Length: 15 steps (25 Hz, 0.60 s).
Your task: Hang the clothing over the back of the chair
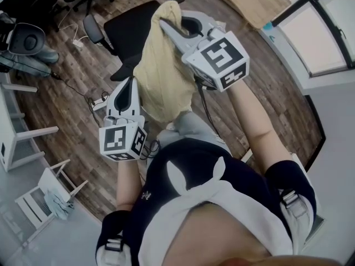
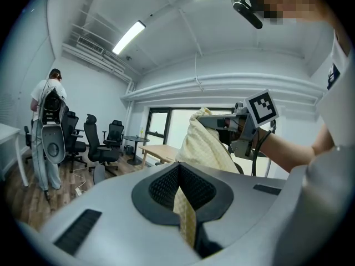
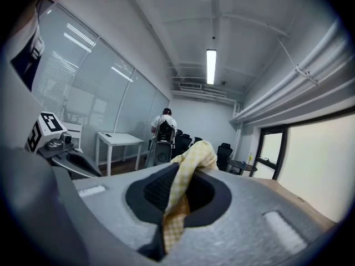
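- Yellow checked garment [image 1: 163,76]: soft, light, limp. It hangs in the air between the two grippers.
- Left gripper [image 1: 130,82] is pinched closed on its lower edge, and right gripper [image 1: 165,25] is clamped on the top corner.
- Edge holds suit draping, though thin fabric may slip.
- Black office chair [image 1: 130,35] stands beyond, nothing draped on it.

Pale yellow checked clothing [image 1: 161,73] up in the air, bunched and hanging in soft folds. Top corner pinched in the right gripper [image 1: 165,24], a lower edge pinched in the left gripper [image 1: 131,83]. Black office chair [image 1: 127,35] on the wood floor beyond, partly hidden by the cloth.
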Tool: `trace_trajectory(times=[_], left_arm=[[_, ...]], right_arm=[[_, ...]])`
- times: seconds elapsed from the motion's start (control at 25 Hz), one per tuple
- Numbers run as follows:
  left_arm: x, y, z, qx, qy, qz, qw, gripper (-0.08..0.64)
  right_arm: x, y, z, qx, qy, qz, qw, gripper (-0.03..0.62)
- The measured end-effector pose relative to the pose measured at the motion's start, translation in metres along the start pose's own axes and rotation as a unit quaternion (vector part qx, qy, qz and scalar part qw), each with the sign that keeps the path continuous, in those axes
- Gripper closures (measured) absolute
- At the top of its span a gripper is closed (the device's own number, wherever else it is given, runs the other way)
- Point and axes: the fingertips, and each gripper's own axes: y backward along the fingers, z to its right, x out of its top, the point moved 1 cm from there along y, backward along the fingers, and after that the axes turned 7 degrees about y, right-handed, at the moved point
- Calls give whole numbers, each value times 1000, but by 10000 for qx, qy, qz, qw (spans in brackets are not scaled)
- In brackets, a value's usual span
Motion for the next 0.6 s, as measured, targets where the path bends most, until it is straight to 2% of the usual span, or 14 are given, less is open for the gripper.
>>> trace_trajectory(times=[0.28, 0.6], left_arm=[[7, -18, -15, 275, 0, -95, 9996, 555], [8, -22, -27, 505, 57, -72, 9987, 555]], right_arm=[[-24, -29, 7, 605, -149, -278, 9977, 574], [-45, -48, 4, 1077, -414, -455, 9923, 574]])
